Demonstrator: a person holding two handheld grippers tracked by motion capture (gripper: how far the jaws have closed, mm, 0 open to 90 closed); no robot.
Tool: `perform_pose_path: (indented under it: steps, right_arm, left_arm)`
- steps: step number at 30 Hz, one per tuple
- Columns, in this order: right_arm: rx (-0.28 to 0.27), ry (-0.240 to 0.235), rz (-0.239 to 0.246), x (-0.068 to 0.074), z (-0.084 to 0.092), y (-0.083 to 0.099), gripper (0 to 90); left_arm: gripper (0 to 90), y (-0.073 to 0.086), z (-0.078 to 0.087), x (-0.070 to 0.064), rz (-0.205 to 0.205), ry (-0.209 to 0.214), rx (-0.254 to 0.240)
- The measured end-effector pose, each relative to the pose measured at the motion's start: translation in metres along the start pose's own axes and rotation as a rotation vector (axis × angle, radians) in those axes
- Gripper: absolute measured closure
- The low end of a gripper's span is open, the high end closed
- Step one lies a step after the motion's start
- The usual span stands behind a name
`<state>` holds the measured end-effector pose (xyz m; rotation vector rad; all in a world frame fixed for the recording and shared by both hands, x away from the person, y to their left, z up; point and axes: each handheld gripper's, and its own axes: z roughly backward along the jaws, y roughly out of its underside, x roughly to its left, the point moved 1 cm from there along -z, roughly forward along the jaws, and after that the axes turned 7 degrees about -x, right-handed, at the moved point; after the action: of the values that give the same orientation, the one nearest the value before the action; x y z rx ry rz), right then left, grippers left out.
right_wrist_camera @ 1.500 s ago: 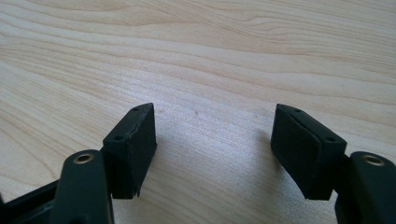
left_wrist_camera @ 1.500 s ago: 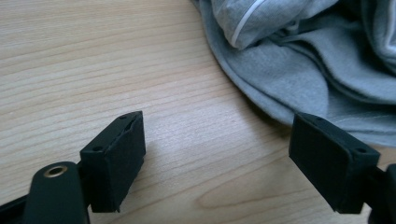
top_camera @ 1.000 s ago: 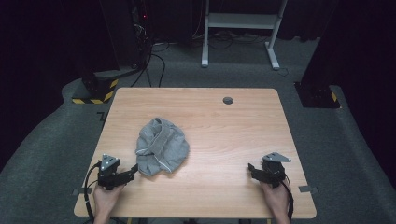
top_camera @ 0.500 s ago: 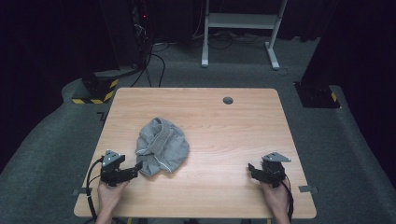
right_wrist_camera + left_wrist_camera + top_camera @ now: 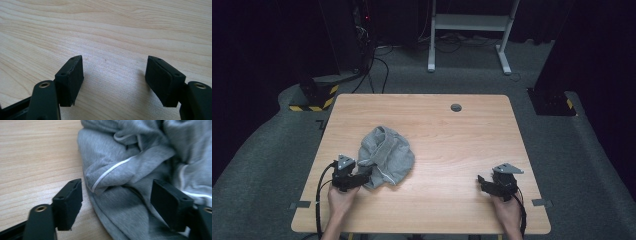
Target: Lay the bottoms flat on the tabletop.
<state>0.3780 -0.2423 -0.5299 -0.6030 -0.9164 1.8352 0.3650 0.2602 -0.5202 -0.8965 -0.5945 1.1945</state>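
Observation:
A crumpled grey garment (image 5: 385, 156) with thin white piping lies on the left half of the wooden table (image 5: 462, 140). My left gripper (image 5: 364, 176) has its tips at the garment's near left edge. In the left gripper view the jaws stand wide, and a fold of the grey garment (image 5: 125, 182) lies between them without either pad pressing on it; the jaws have just been closing a little. My right gripper (image 5: 482, 181) rests near the table's front right, open, with bare wood (image 5: 115, 75) between its jaws.
A small dark round grommet (image 5: 456, 107) sits near the table's far edge. Beyond the table are a white metal frame (image 5: 472, 30), cables on the grey carpet, and yellow-black striped feet (image 5: 312, 102) at the far left.
My left gripper has slid right toward the garment, so its tips now reach the cloth's edge. The right gripper has stayed put.

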Motion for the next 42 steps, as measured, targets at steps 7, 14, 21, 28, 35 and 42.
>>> perform_pose_path:
  steps: [7, 14, 21, 28, 35, 42]
  right_arm:
    - [0.001, 0.000, 0.001, 0.000, 0.000, 0.000, 30.5]
    - [0.000, -0.001, 0.001, 0.000, 0.000, 0.000, 30.5]
    - [0.000, -0.001, 0.001, 0.000, 0.000, 0.000, 30.5]
    - [0.000, -0.001, 0.000, 0.000, 0.000, 0.000, 30.5]
    - [0.000, -0.001, 0.000, 0.000, 0.000, 0.000, 30.5]
    - [0.000, -0.001, 0.000, 0.000, 0.000, 0.000, 30.5]
  left_arm:
    - [42.8, 0.003, -0.010, -0.005, -0.016, -0.001, 0.016]
    - [54.1, 0.004, -0.009, -0.006, -0.031, 0.023, 0.018]
    - [56.6, 0.005, -0.011, -0.012, -0.058, 0.042, 0.026]
    - [57.2, 0.005, -0.012, -0.020, -0.081, 0.060, 0.030]
    - [58.3, 0.005, -0.012, -0.033, -0.101, 0.090, 0.039]
    - [58.6, 0.005, -0.013, -0.045, -0.119, 0.116, 0.047]
